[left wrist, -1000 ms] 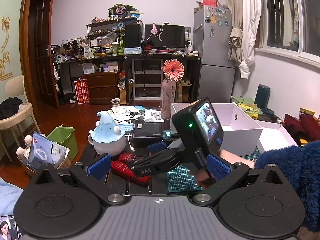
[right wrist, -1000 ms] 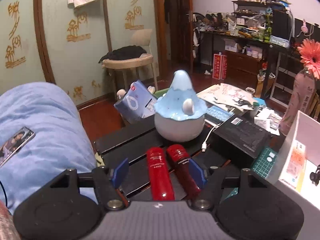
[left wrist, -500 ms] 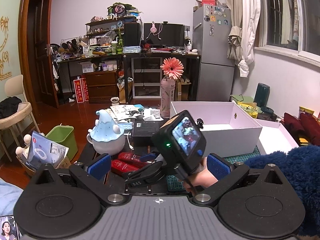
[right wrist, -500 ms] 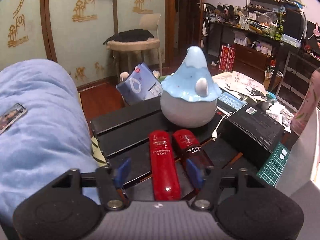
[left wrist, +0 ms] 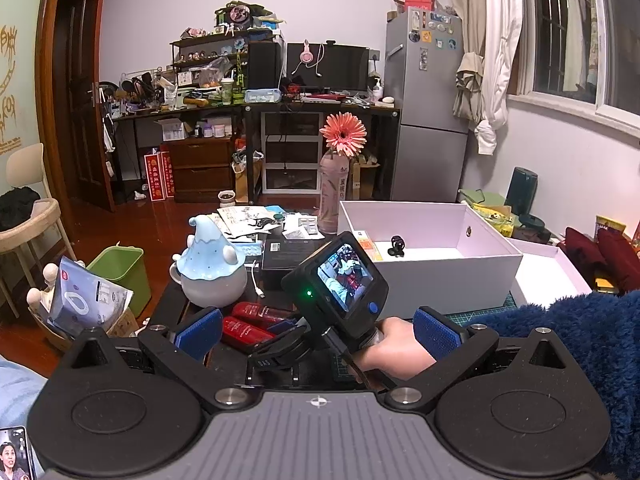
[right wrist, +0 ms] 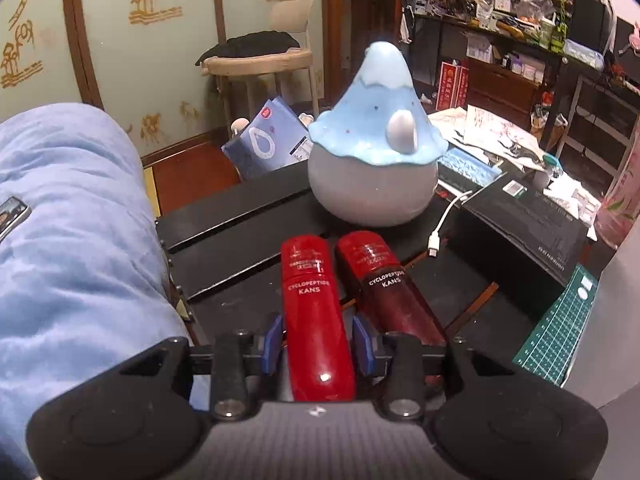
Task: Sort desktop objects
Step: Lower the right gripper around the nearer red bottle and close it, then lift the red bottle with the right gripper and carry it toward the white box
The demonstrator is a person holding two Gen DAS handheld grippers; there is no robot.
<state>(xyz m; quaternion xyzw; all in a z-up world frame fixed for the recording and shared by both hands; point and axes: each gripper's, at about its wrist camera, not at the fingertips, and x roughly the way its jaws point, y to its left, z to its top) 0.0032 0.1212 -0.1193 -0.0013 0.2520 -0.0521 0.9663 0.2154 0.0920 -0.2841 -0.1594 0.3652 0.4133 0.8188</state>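
Black table [right wrist: 240, 248]: clamped red tube [right wrist: 316, 312] lengthwise, pointing away.

My rig: two black plastic grippers, left [left wrist: 316, 330] and right [right wrist: 316, 346], blue ribbed pads [left wrist: 436, 332], silver screws, grey ridged housings; fuzzy navy sleeve [left wrist: 568, 336], bare-skinned hand [left wrist: 394, 354].

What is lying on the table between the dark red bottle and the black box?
A white USB cable, plug end on the bare black table, between the dark red bottle and the black box; right wrist view.
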